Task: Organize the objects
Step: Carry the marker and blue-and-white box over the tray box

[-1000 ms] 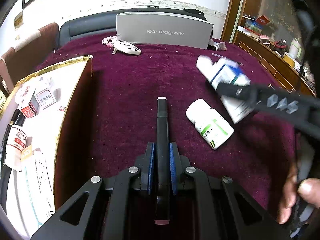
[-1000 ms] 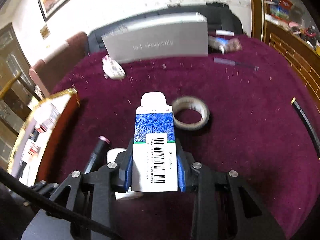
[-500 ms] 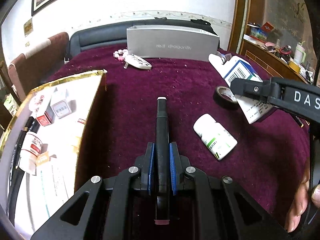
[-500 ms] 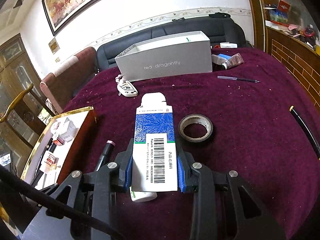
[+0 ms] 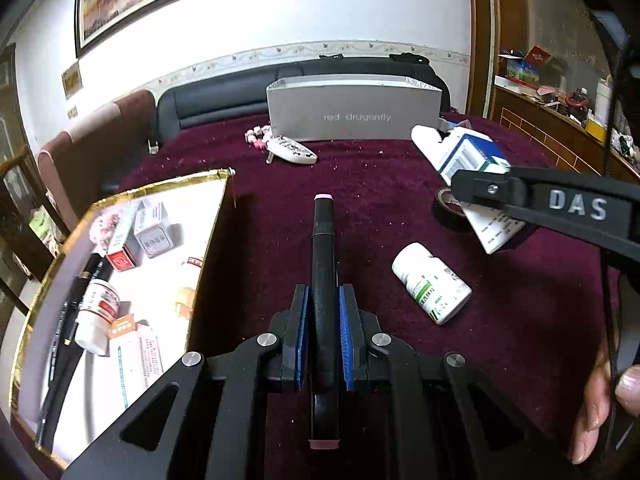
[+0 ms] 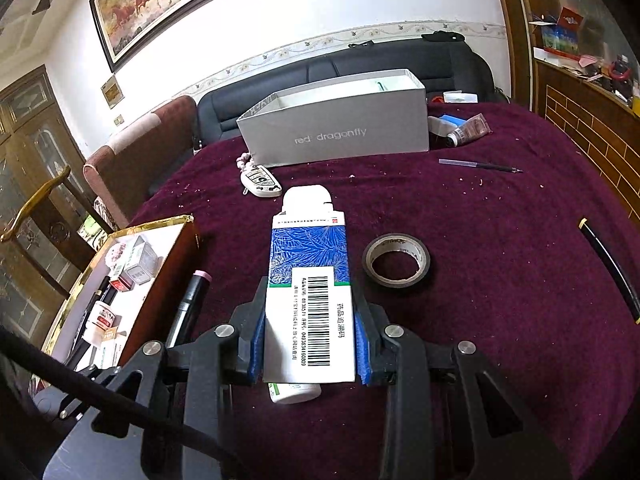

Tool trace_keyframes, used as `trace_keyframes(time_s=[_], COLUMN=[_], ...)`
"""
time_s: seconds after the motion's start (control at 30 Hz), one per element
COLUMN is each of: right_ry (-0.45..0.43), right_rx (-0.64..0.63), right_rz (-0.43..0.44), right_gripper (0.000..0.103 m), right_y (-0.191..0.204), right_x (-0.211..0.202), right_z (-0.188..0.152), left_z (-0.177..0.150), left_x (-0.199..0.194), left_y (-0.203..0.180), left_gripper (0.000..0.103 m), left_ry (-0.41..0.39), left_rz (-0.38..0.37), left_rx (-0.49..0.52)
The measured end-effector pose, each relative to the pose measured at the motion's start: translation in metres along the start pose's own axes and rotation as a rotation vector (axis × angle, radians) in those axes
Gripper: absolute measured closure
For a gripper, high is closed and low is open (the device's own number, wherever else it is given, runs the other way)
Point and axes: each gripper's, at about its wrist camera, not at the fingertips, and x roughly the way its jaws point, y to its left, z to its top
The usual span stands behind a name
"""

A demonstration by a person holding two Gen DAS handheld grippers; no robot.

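My left gripper [image 5: 323, 328] is shut on a black marker [image 5: 324, 264] with a pink tip, held above the maroon tablecloth. The marker also shows in the right wrist view [image 6: 188, 304]. My right gripper [image 6: 309, 340] is shut on a blue and white medicine box [image 6: 310, 288], held above the table; it shows at the right of the left wrist view [image 5: 472, 164]. A white pill bottle [image 5: 430, 282] lies on the cloth under the right gripper. A gold-rimmed tray [image 5: 216, 208] with several small boxes and bottles sits at the left.
A grey "red dragonfly" box [image 6: 340, 128] stands open at the back. A roll of black tape [image 6: 396, 260], a key fob [image 6: 260, 182], a pen [image 6: 480, 166], a tube [image 6: 468, 130] and a black stick [image 6: 608, 268] lie on the cloth.
Both grippers have risen and tilted up, so more of the room and wall shows. Each still holds its object; the right gripper with the box sits higher relative to the left.
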Motion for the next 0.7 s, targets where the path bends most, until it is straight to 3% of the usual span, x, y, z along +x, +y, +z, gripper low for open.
trace_keyframes(time_s=[0.7], right_ry=[-0.023], right_rx=[-0.077], right_rz=[0.043], right_gripper=[0.071], right_y=[0.029], right_x=[-0.013], right_z=[-0.008], left_z=[-0.015], left_x=[-0.058], left_y=[0.015], left_gripper=[0.092], left_ry=[-0.064], left_rz=[0.097], left_rx=[0.010])
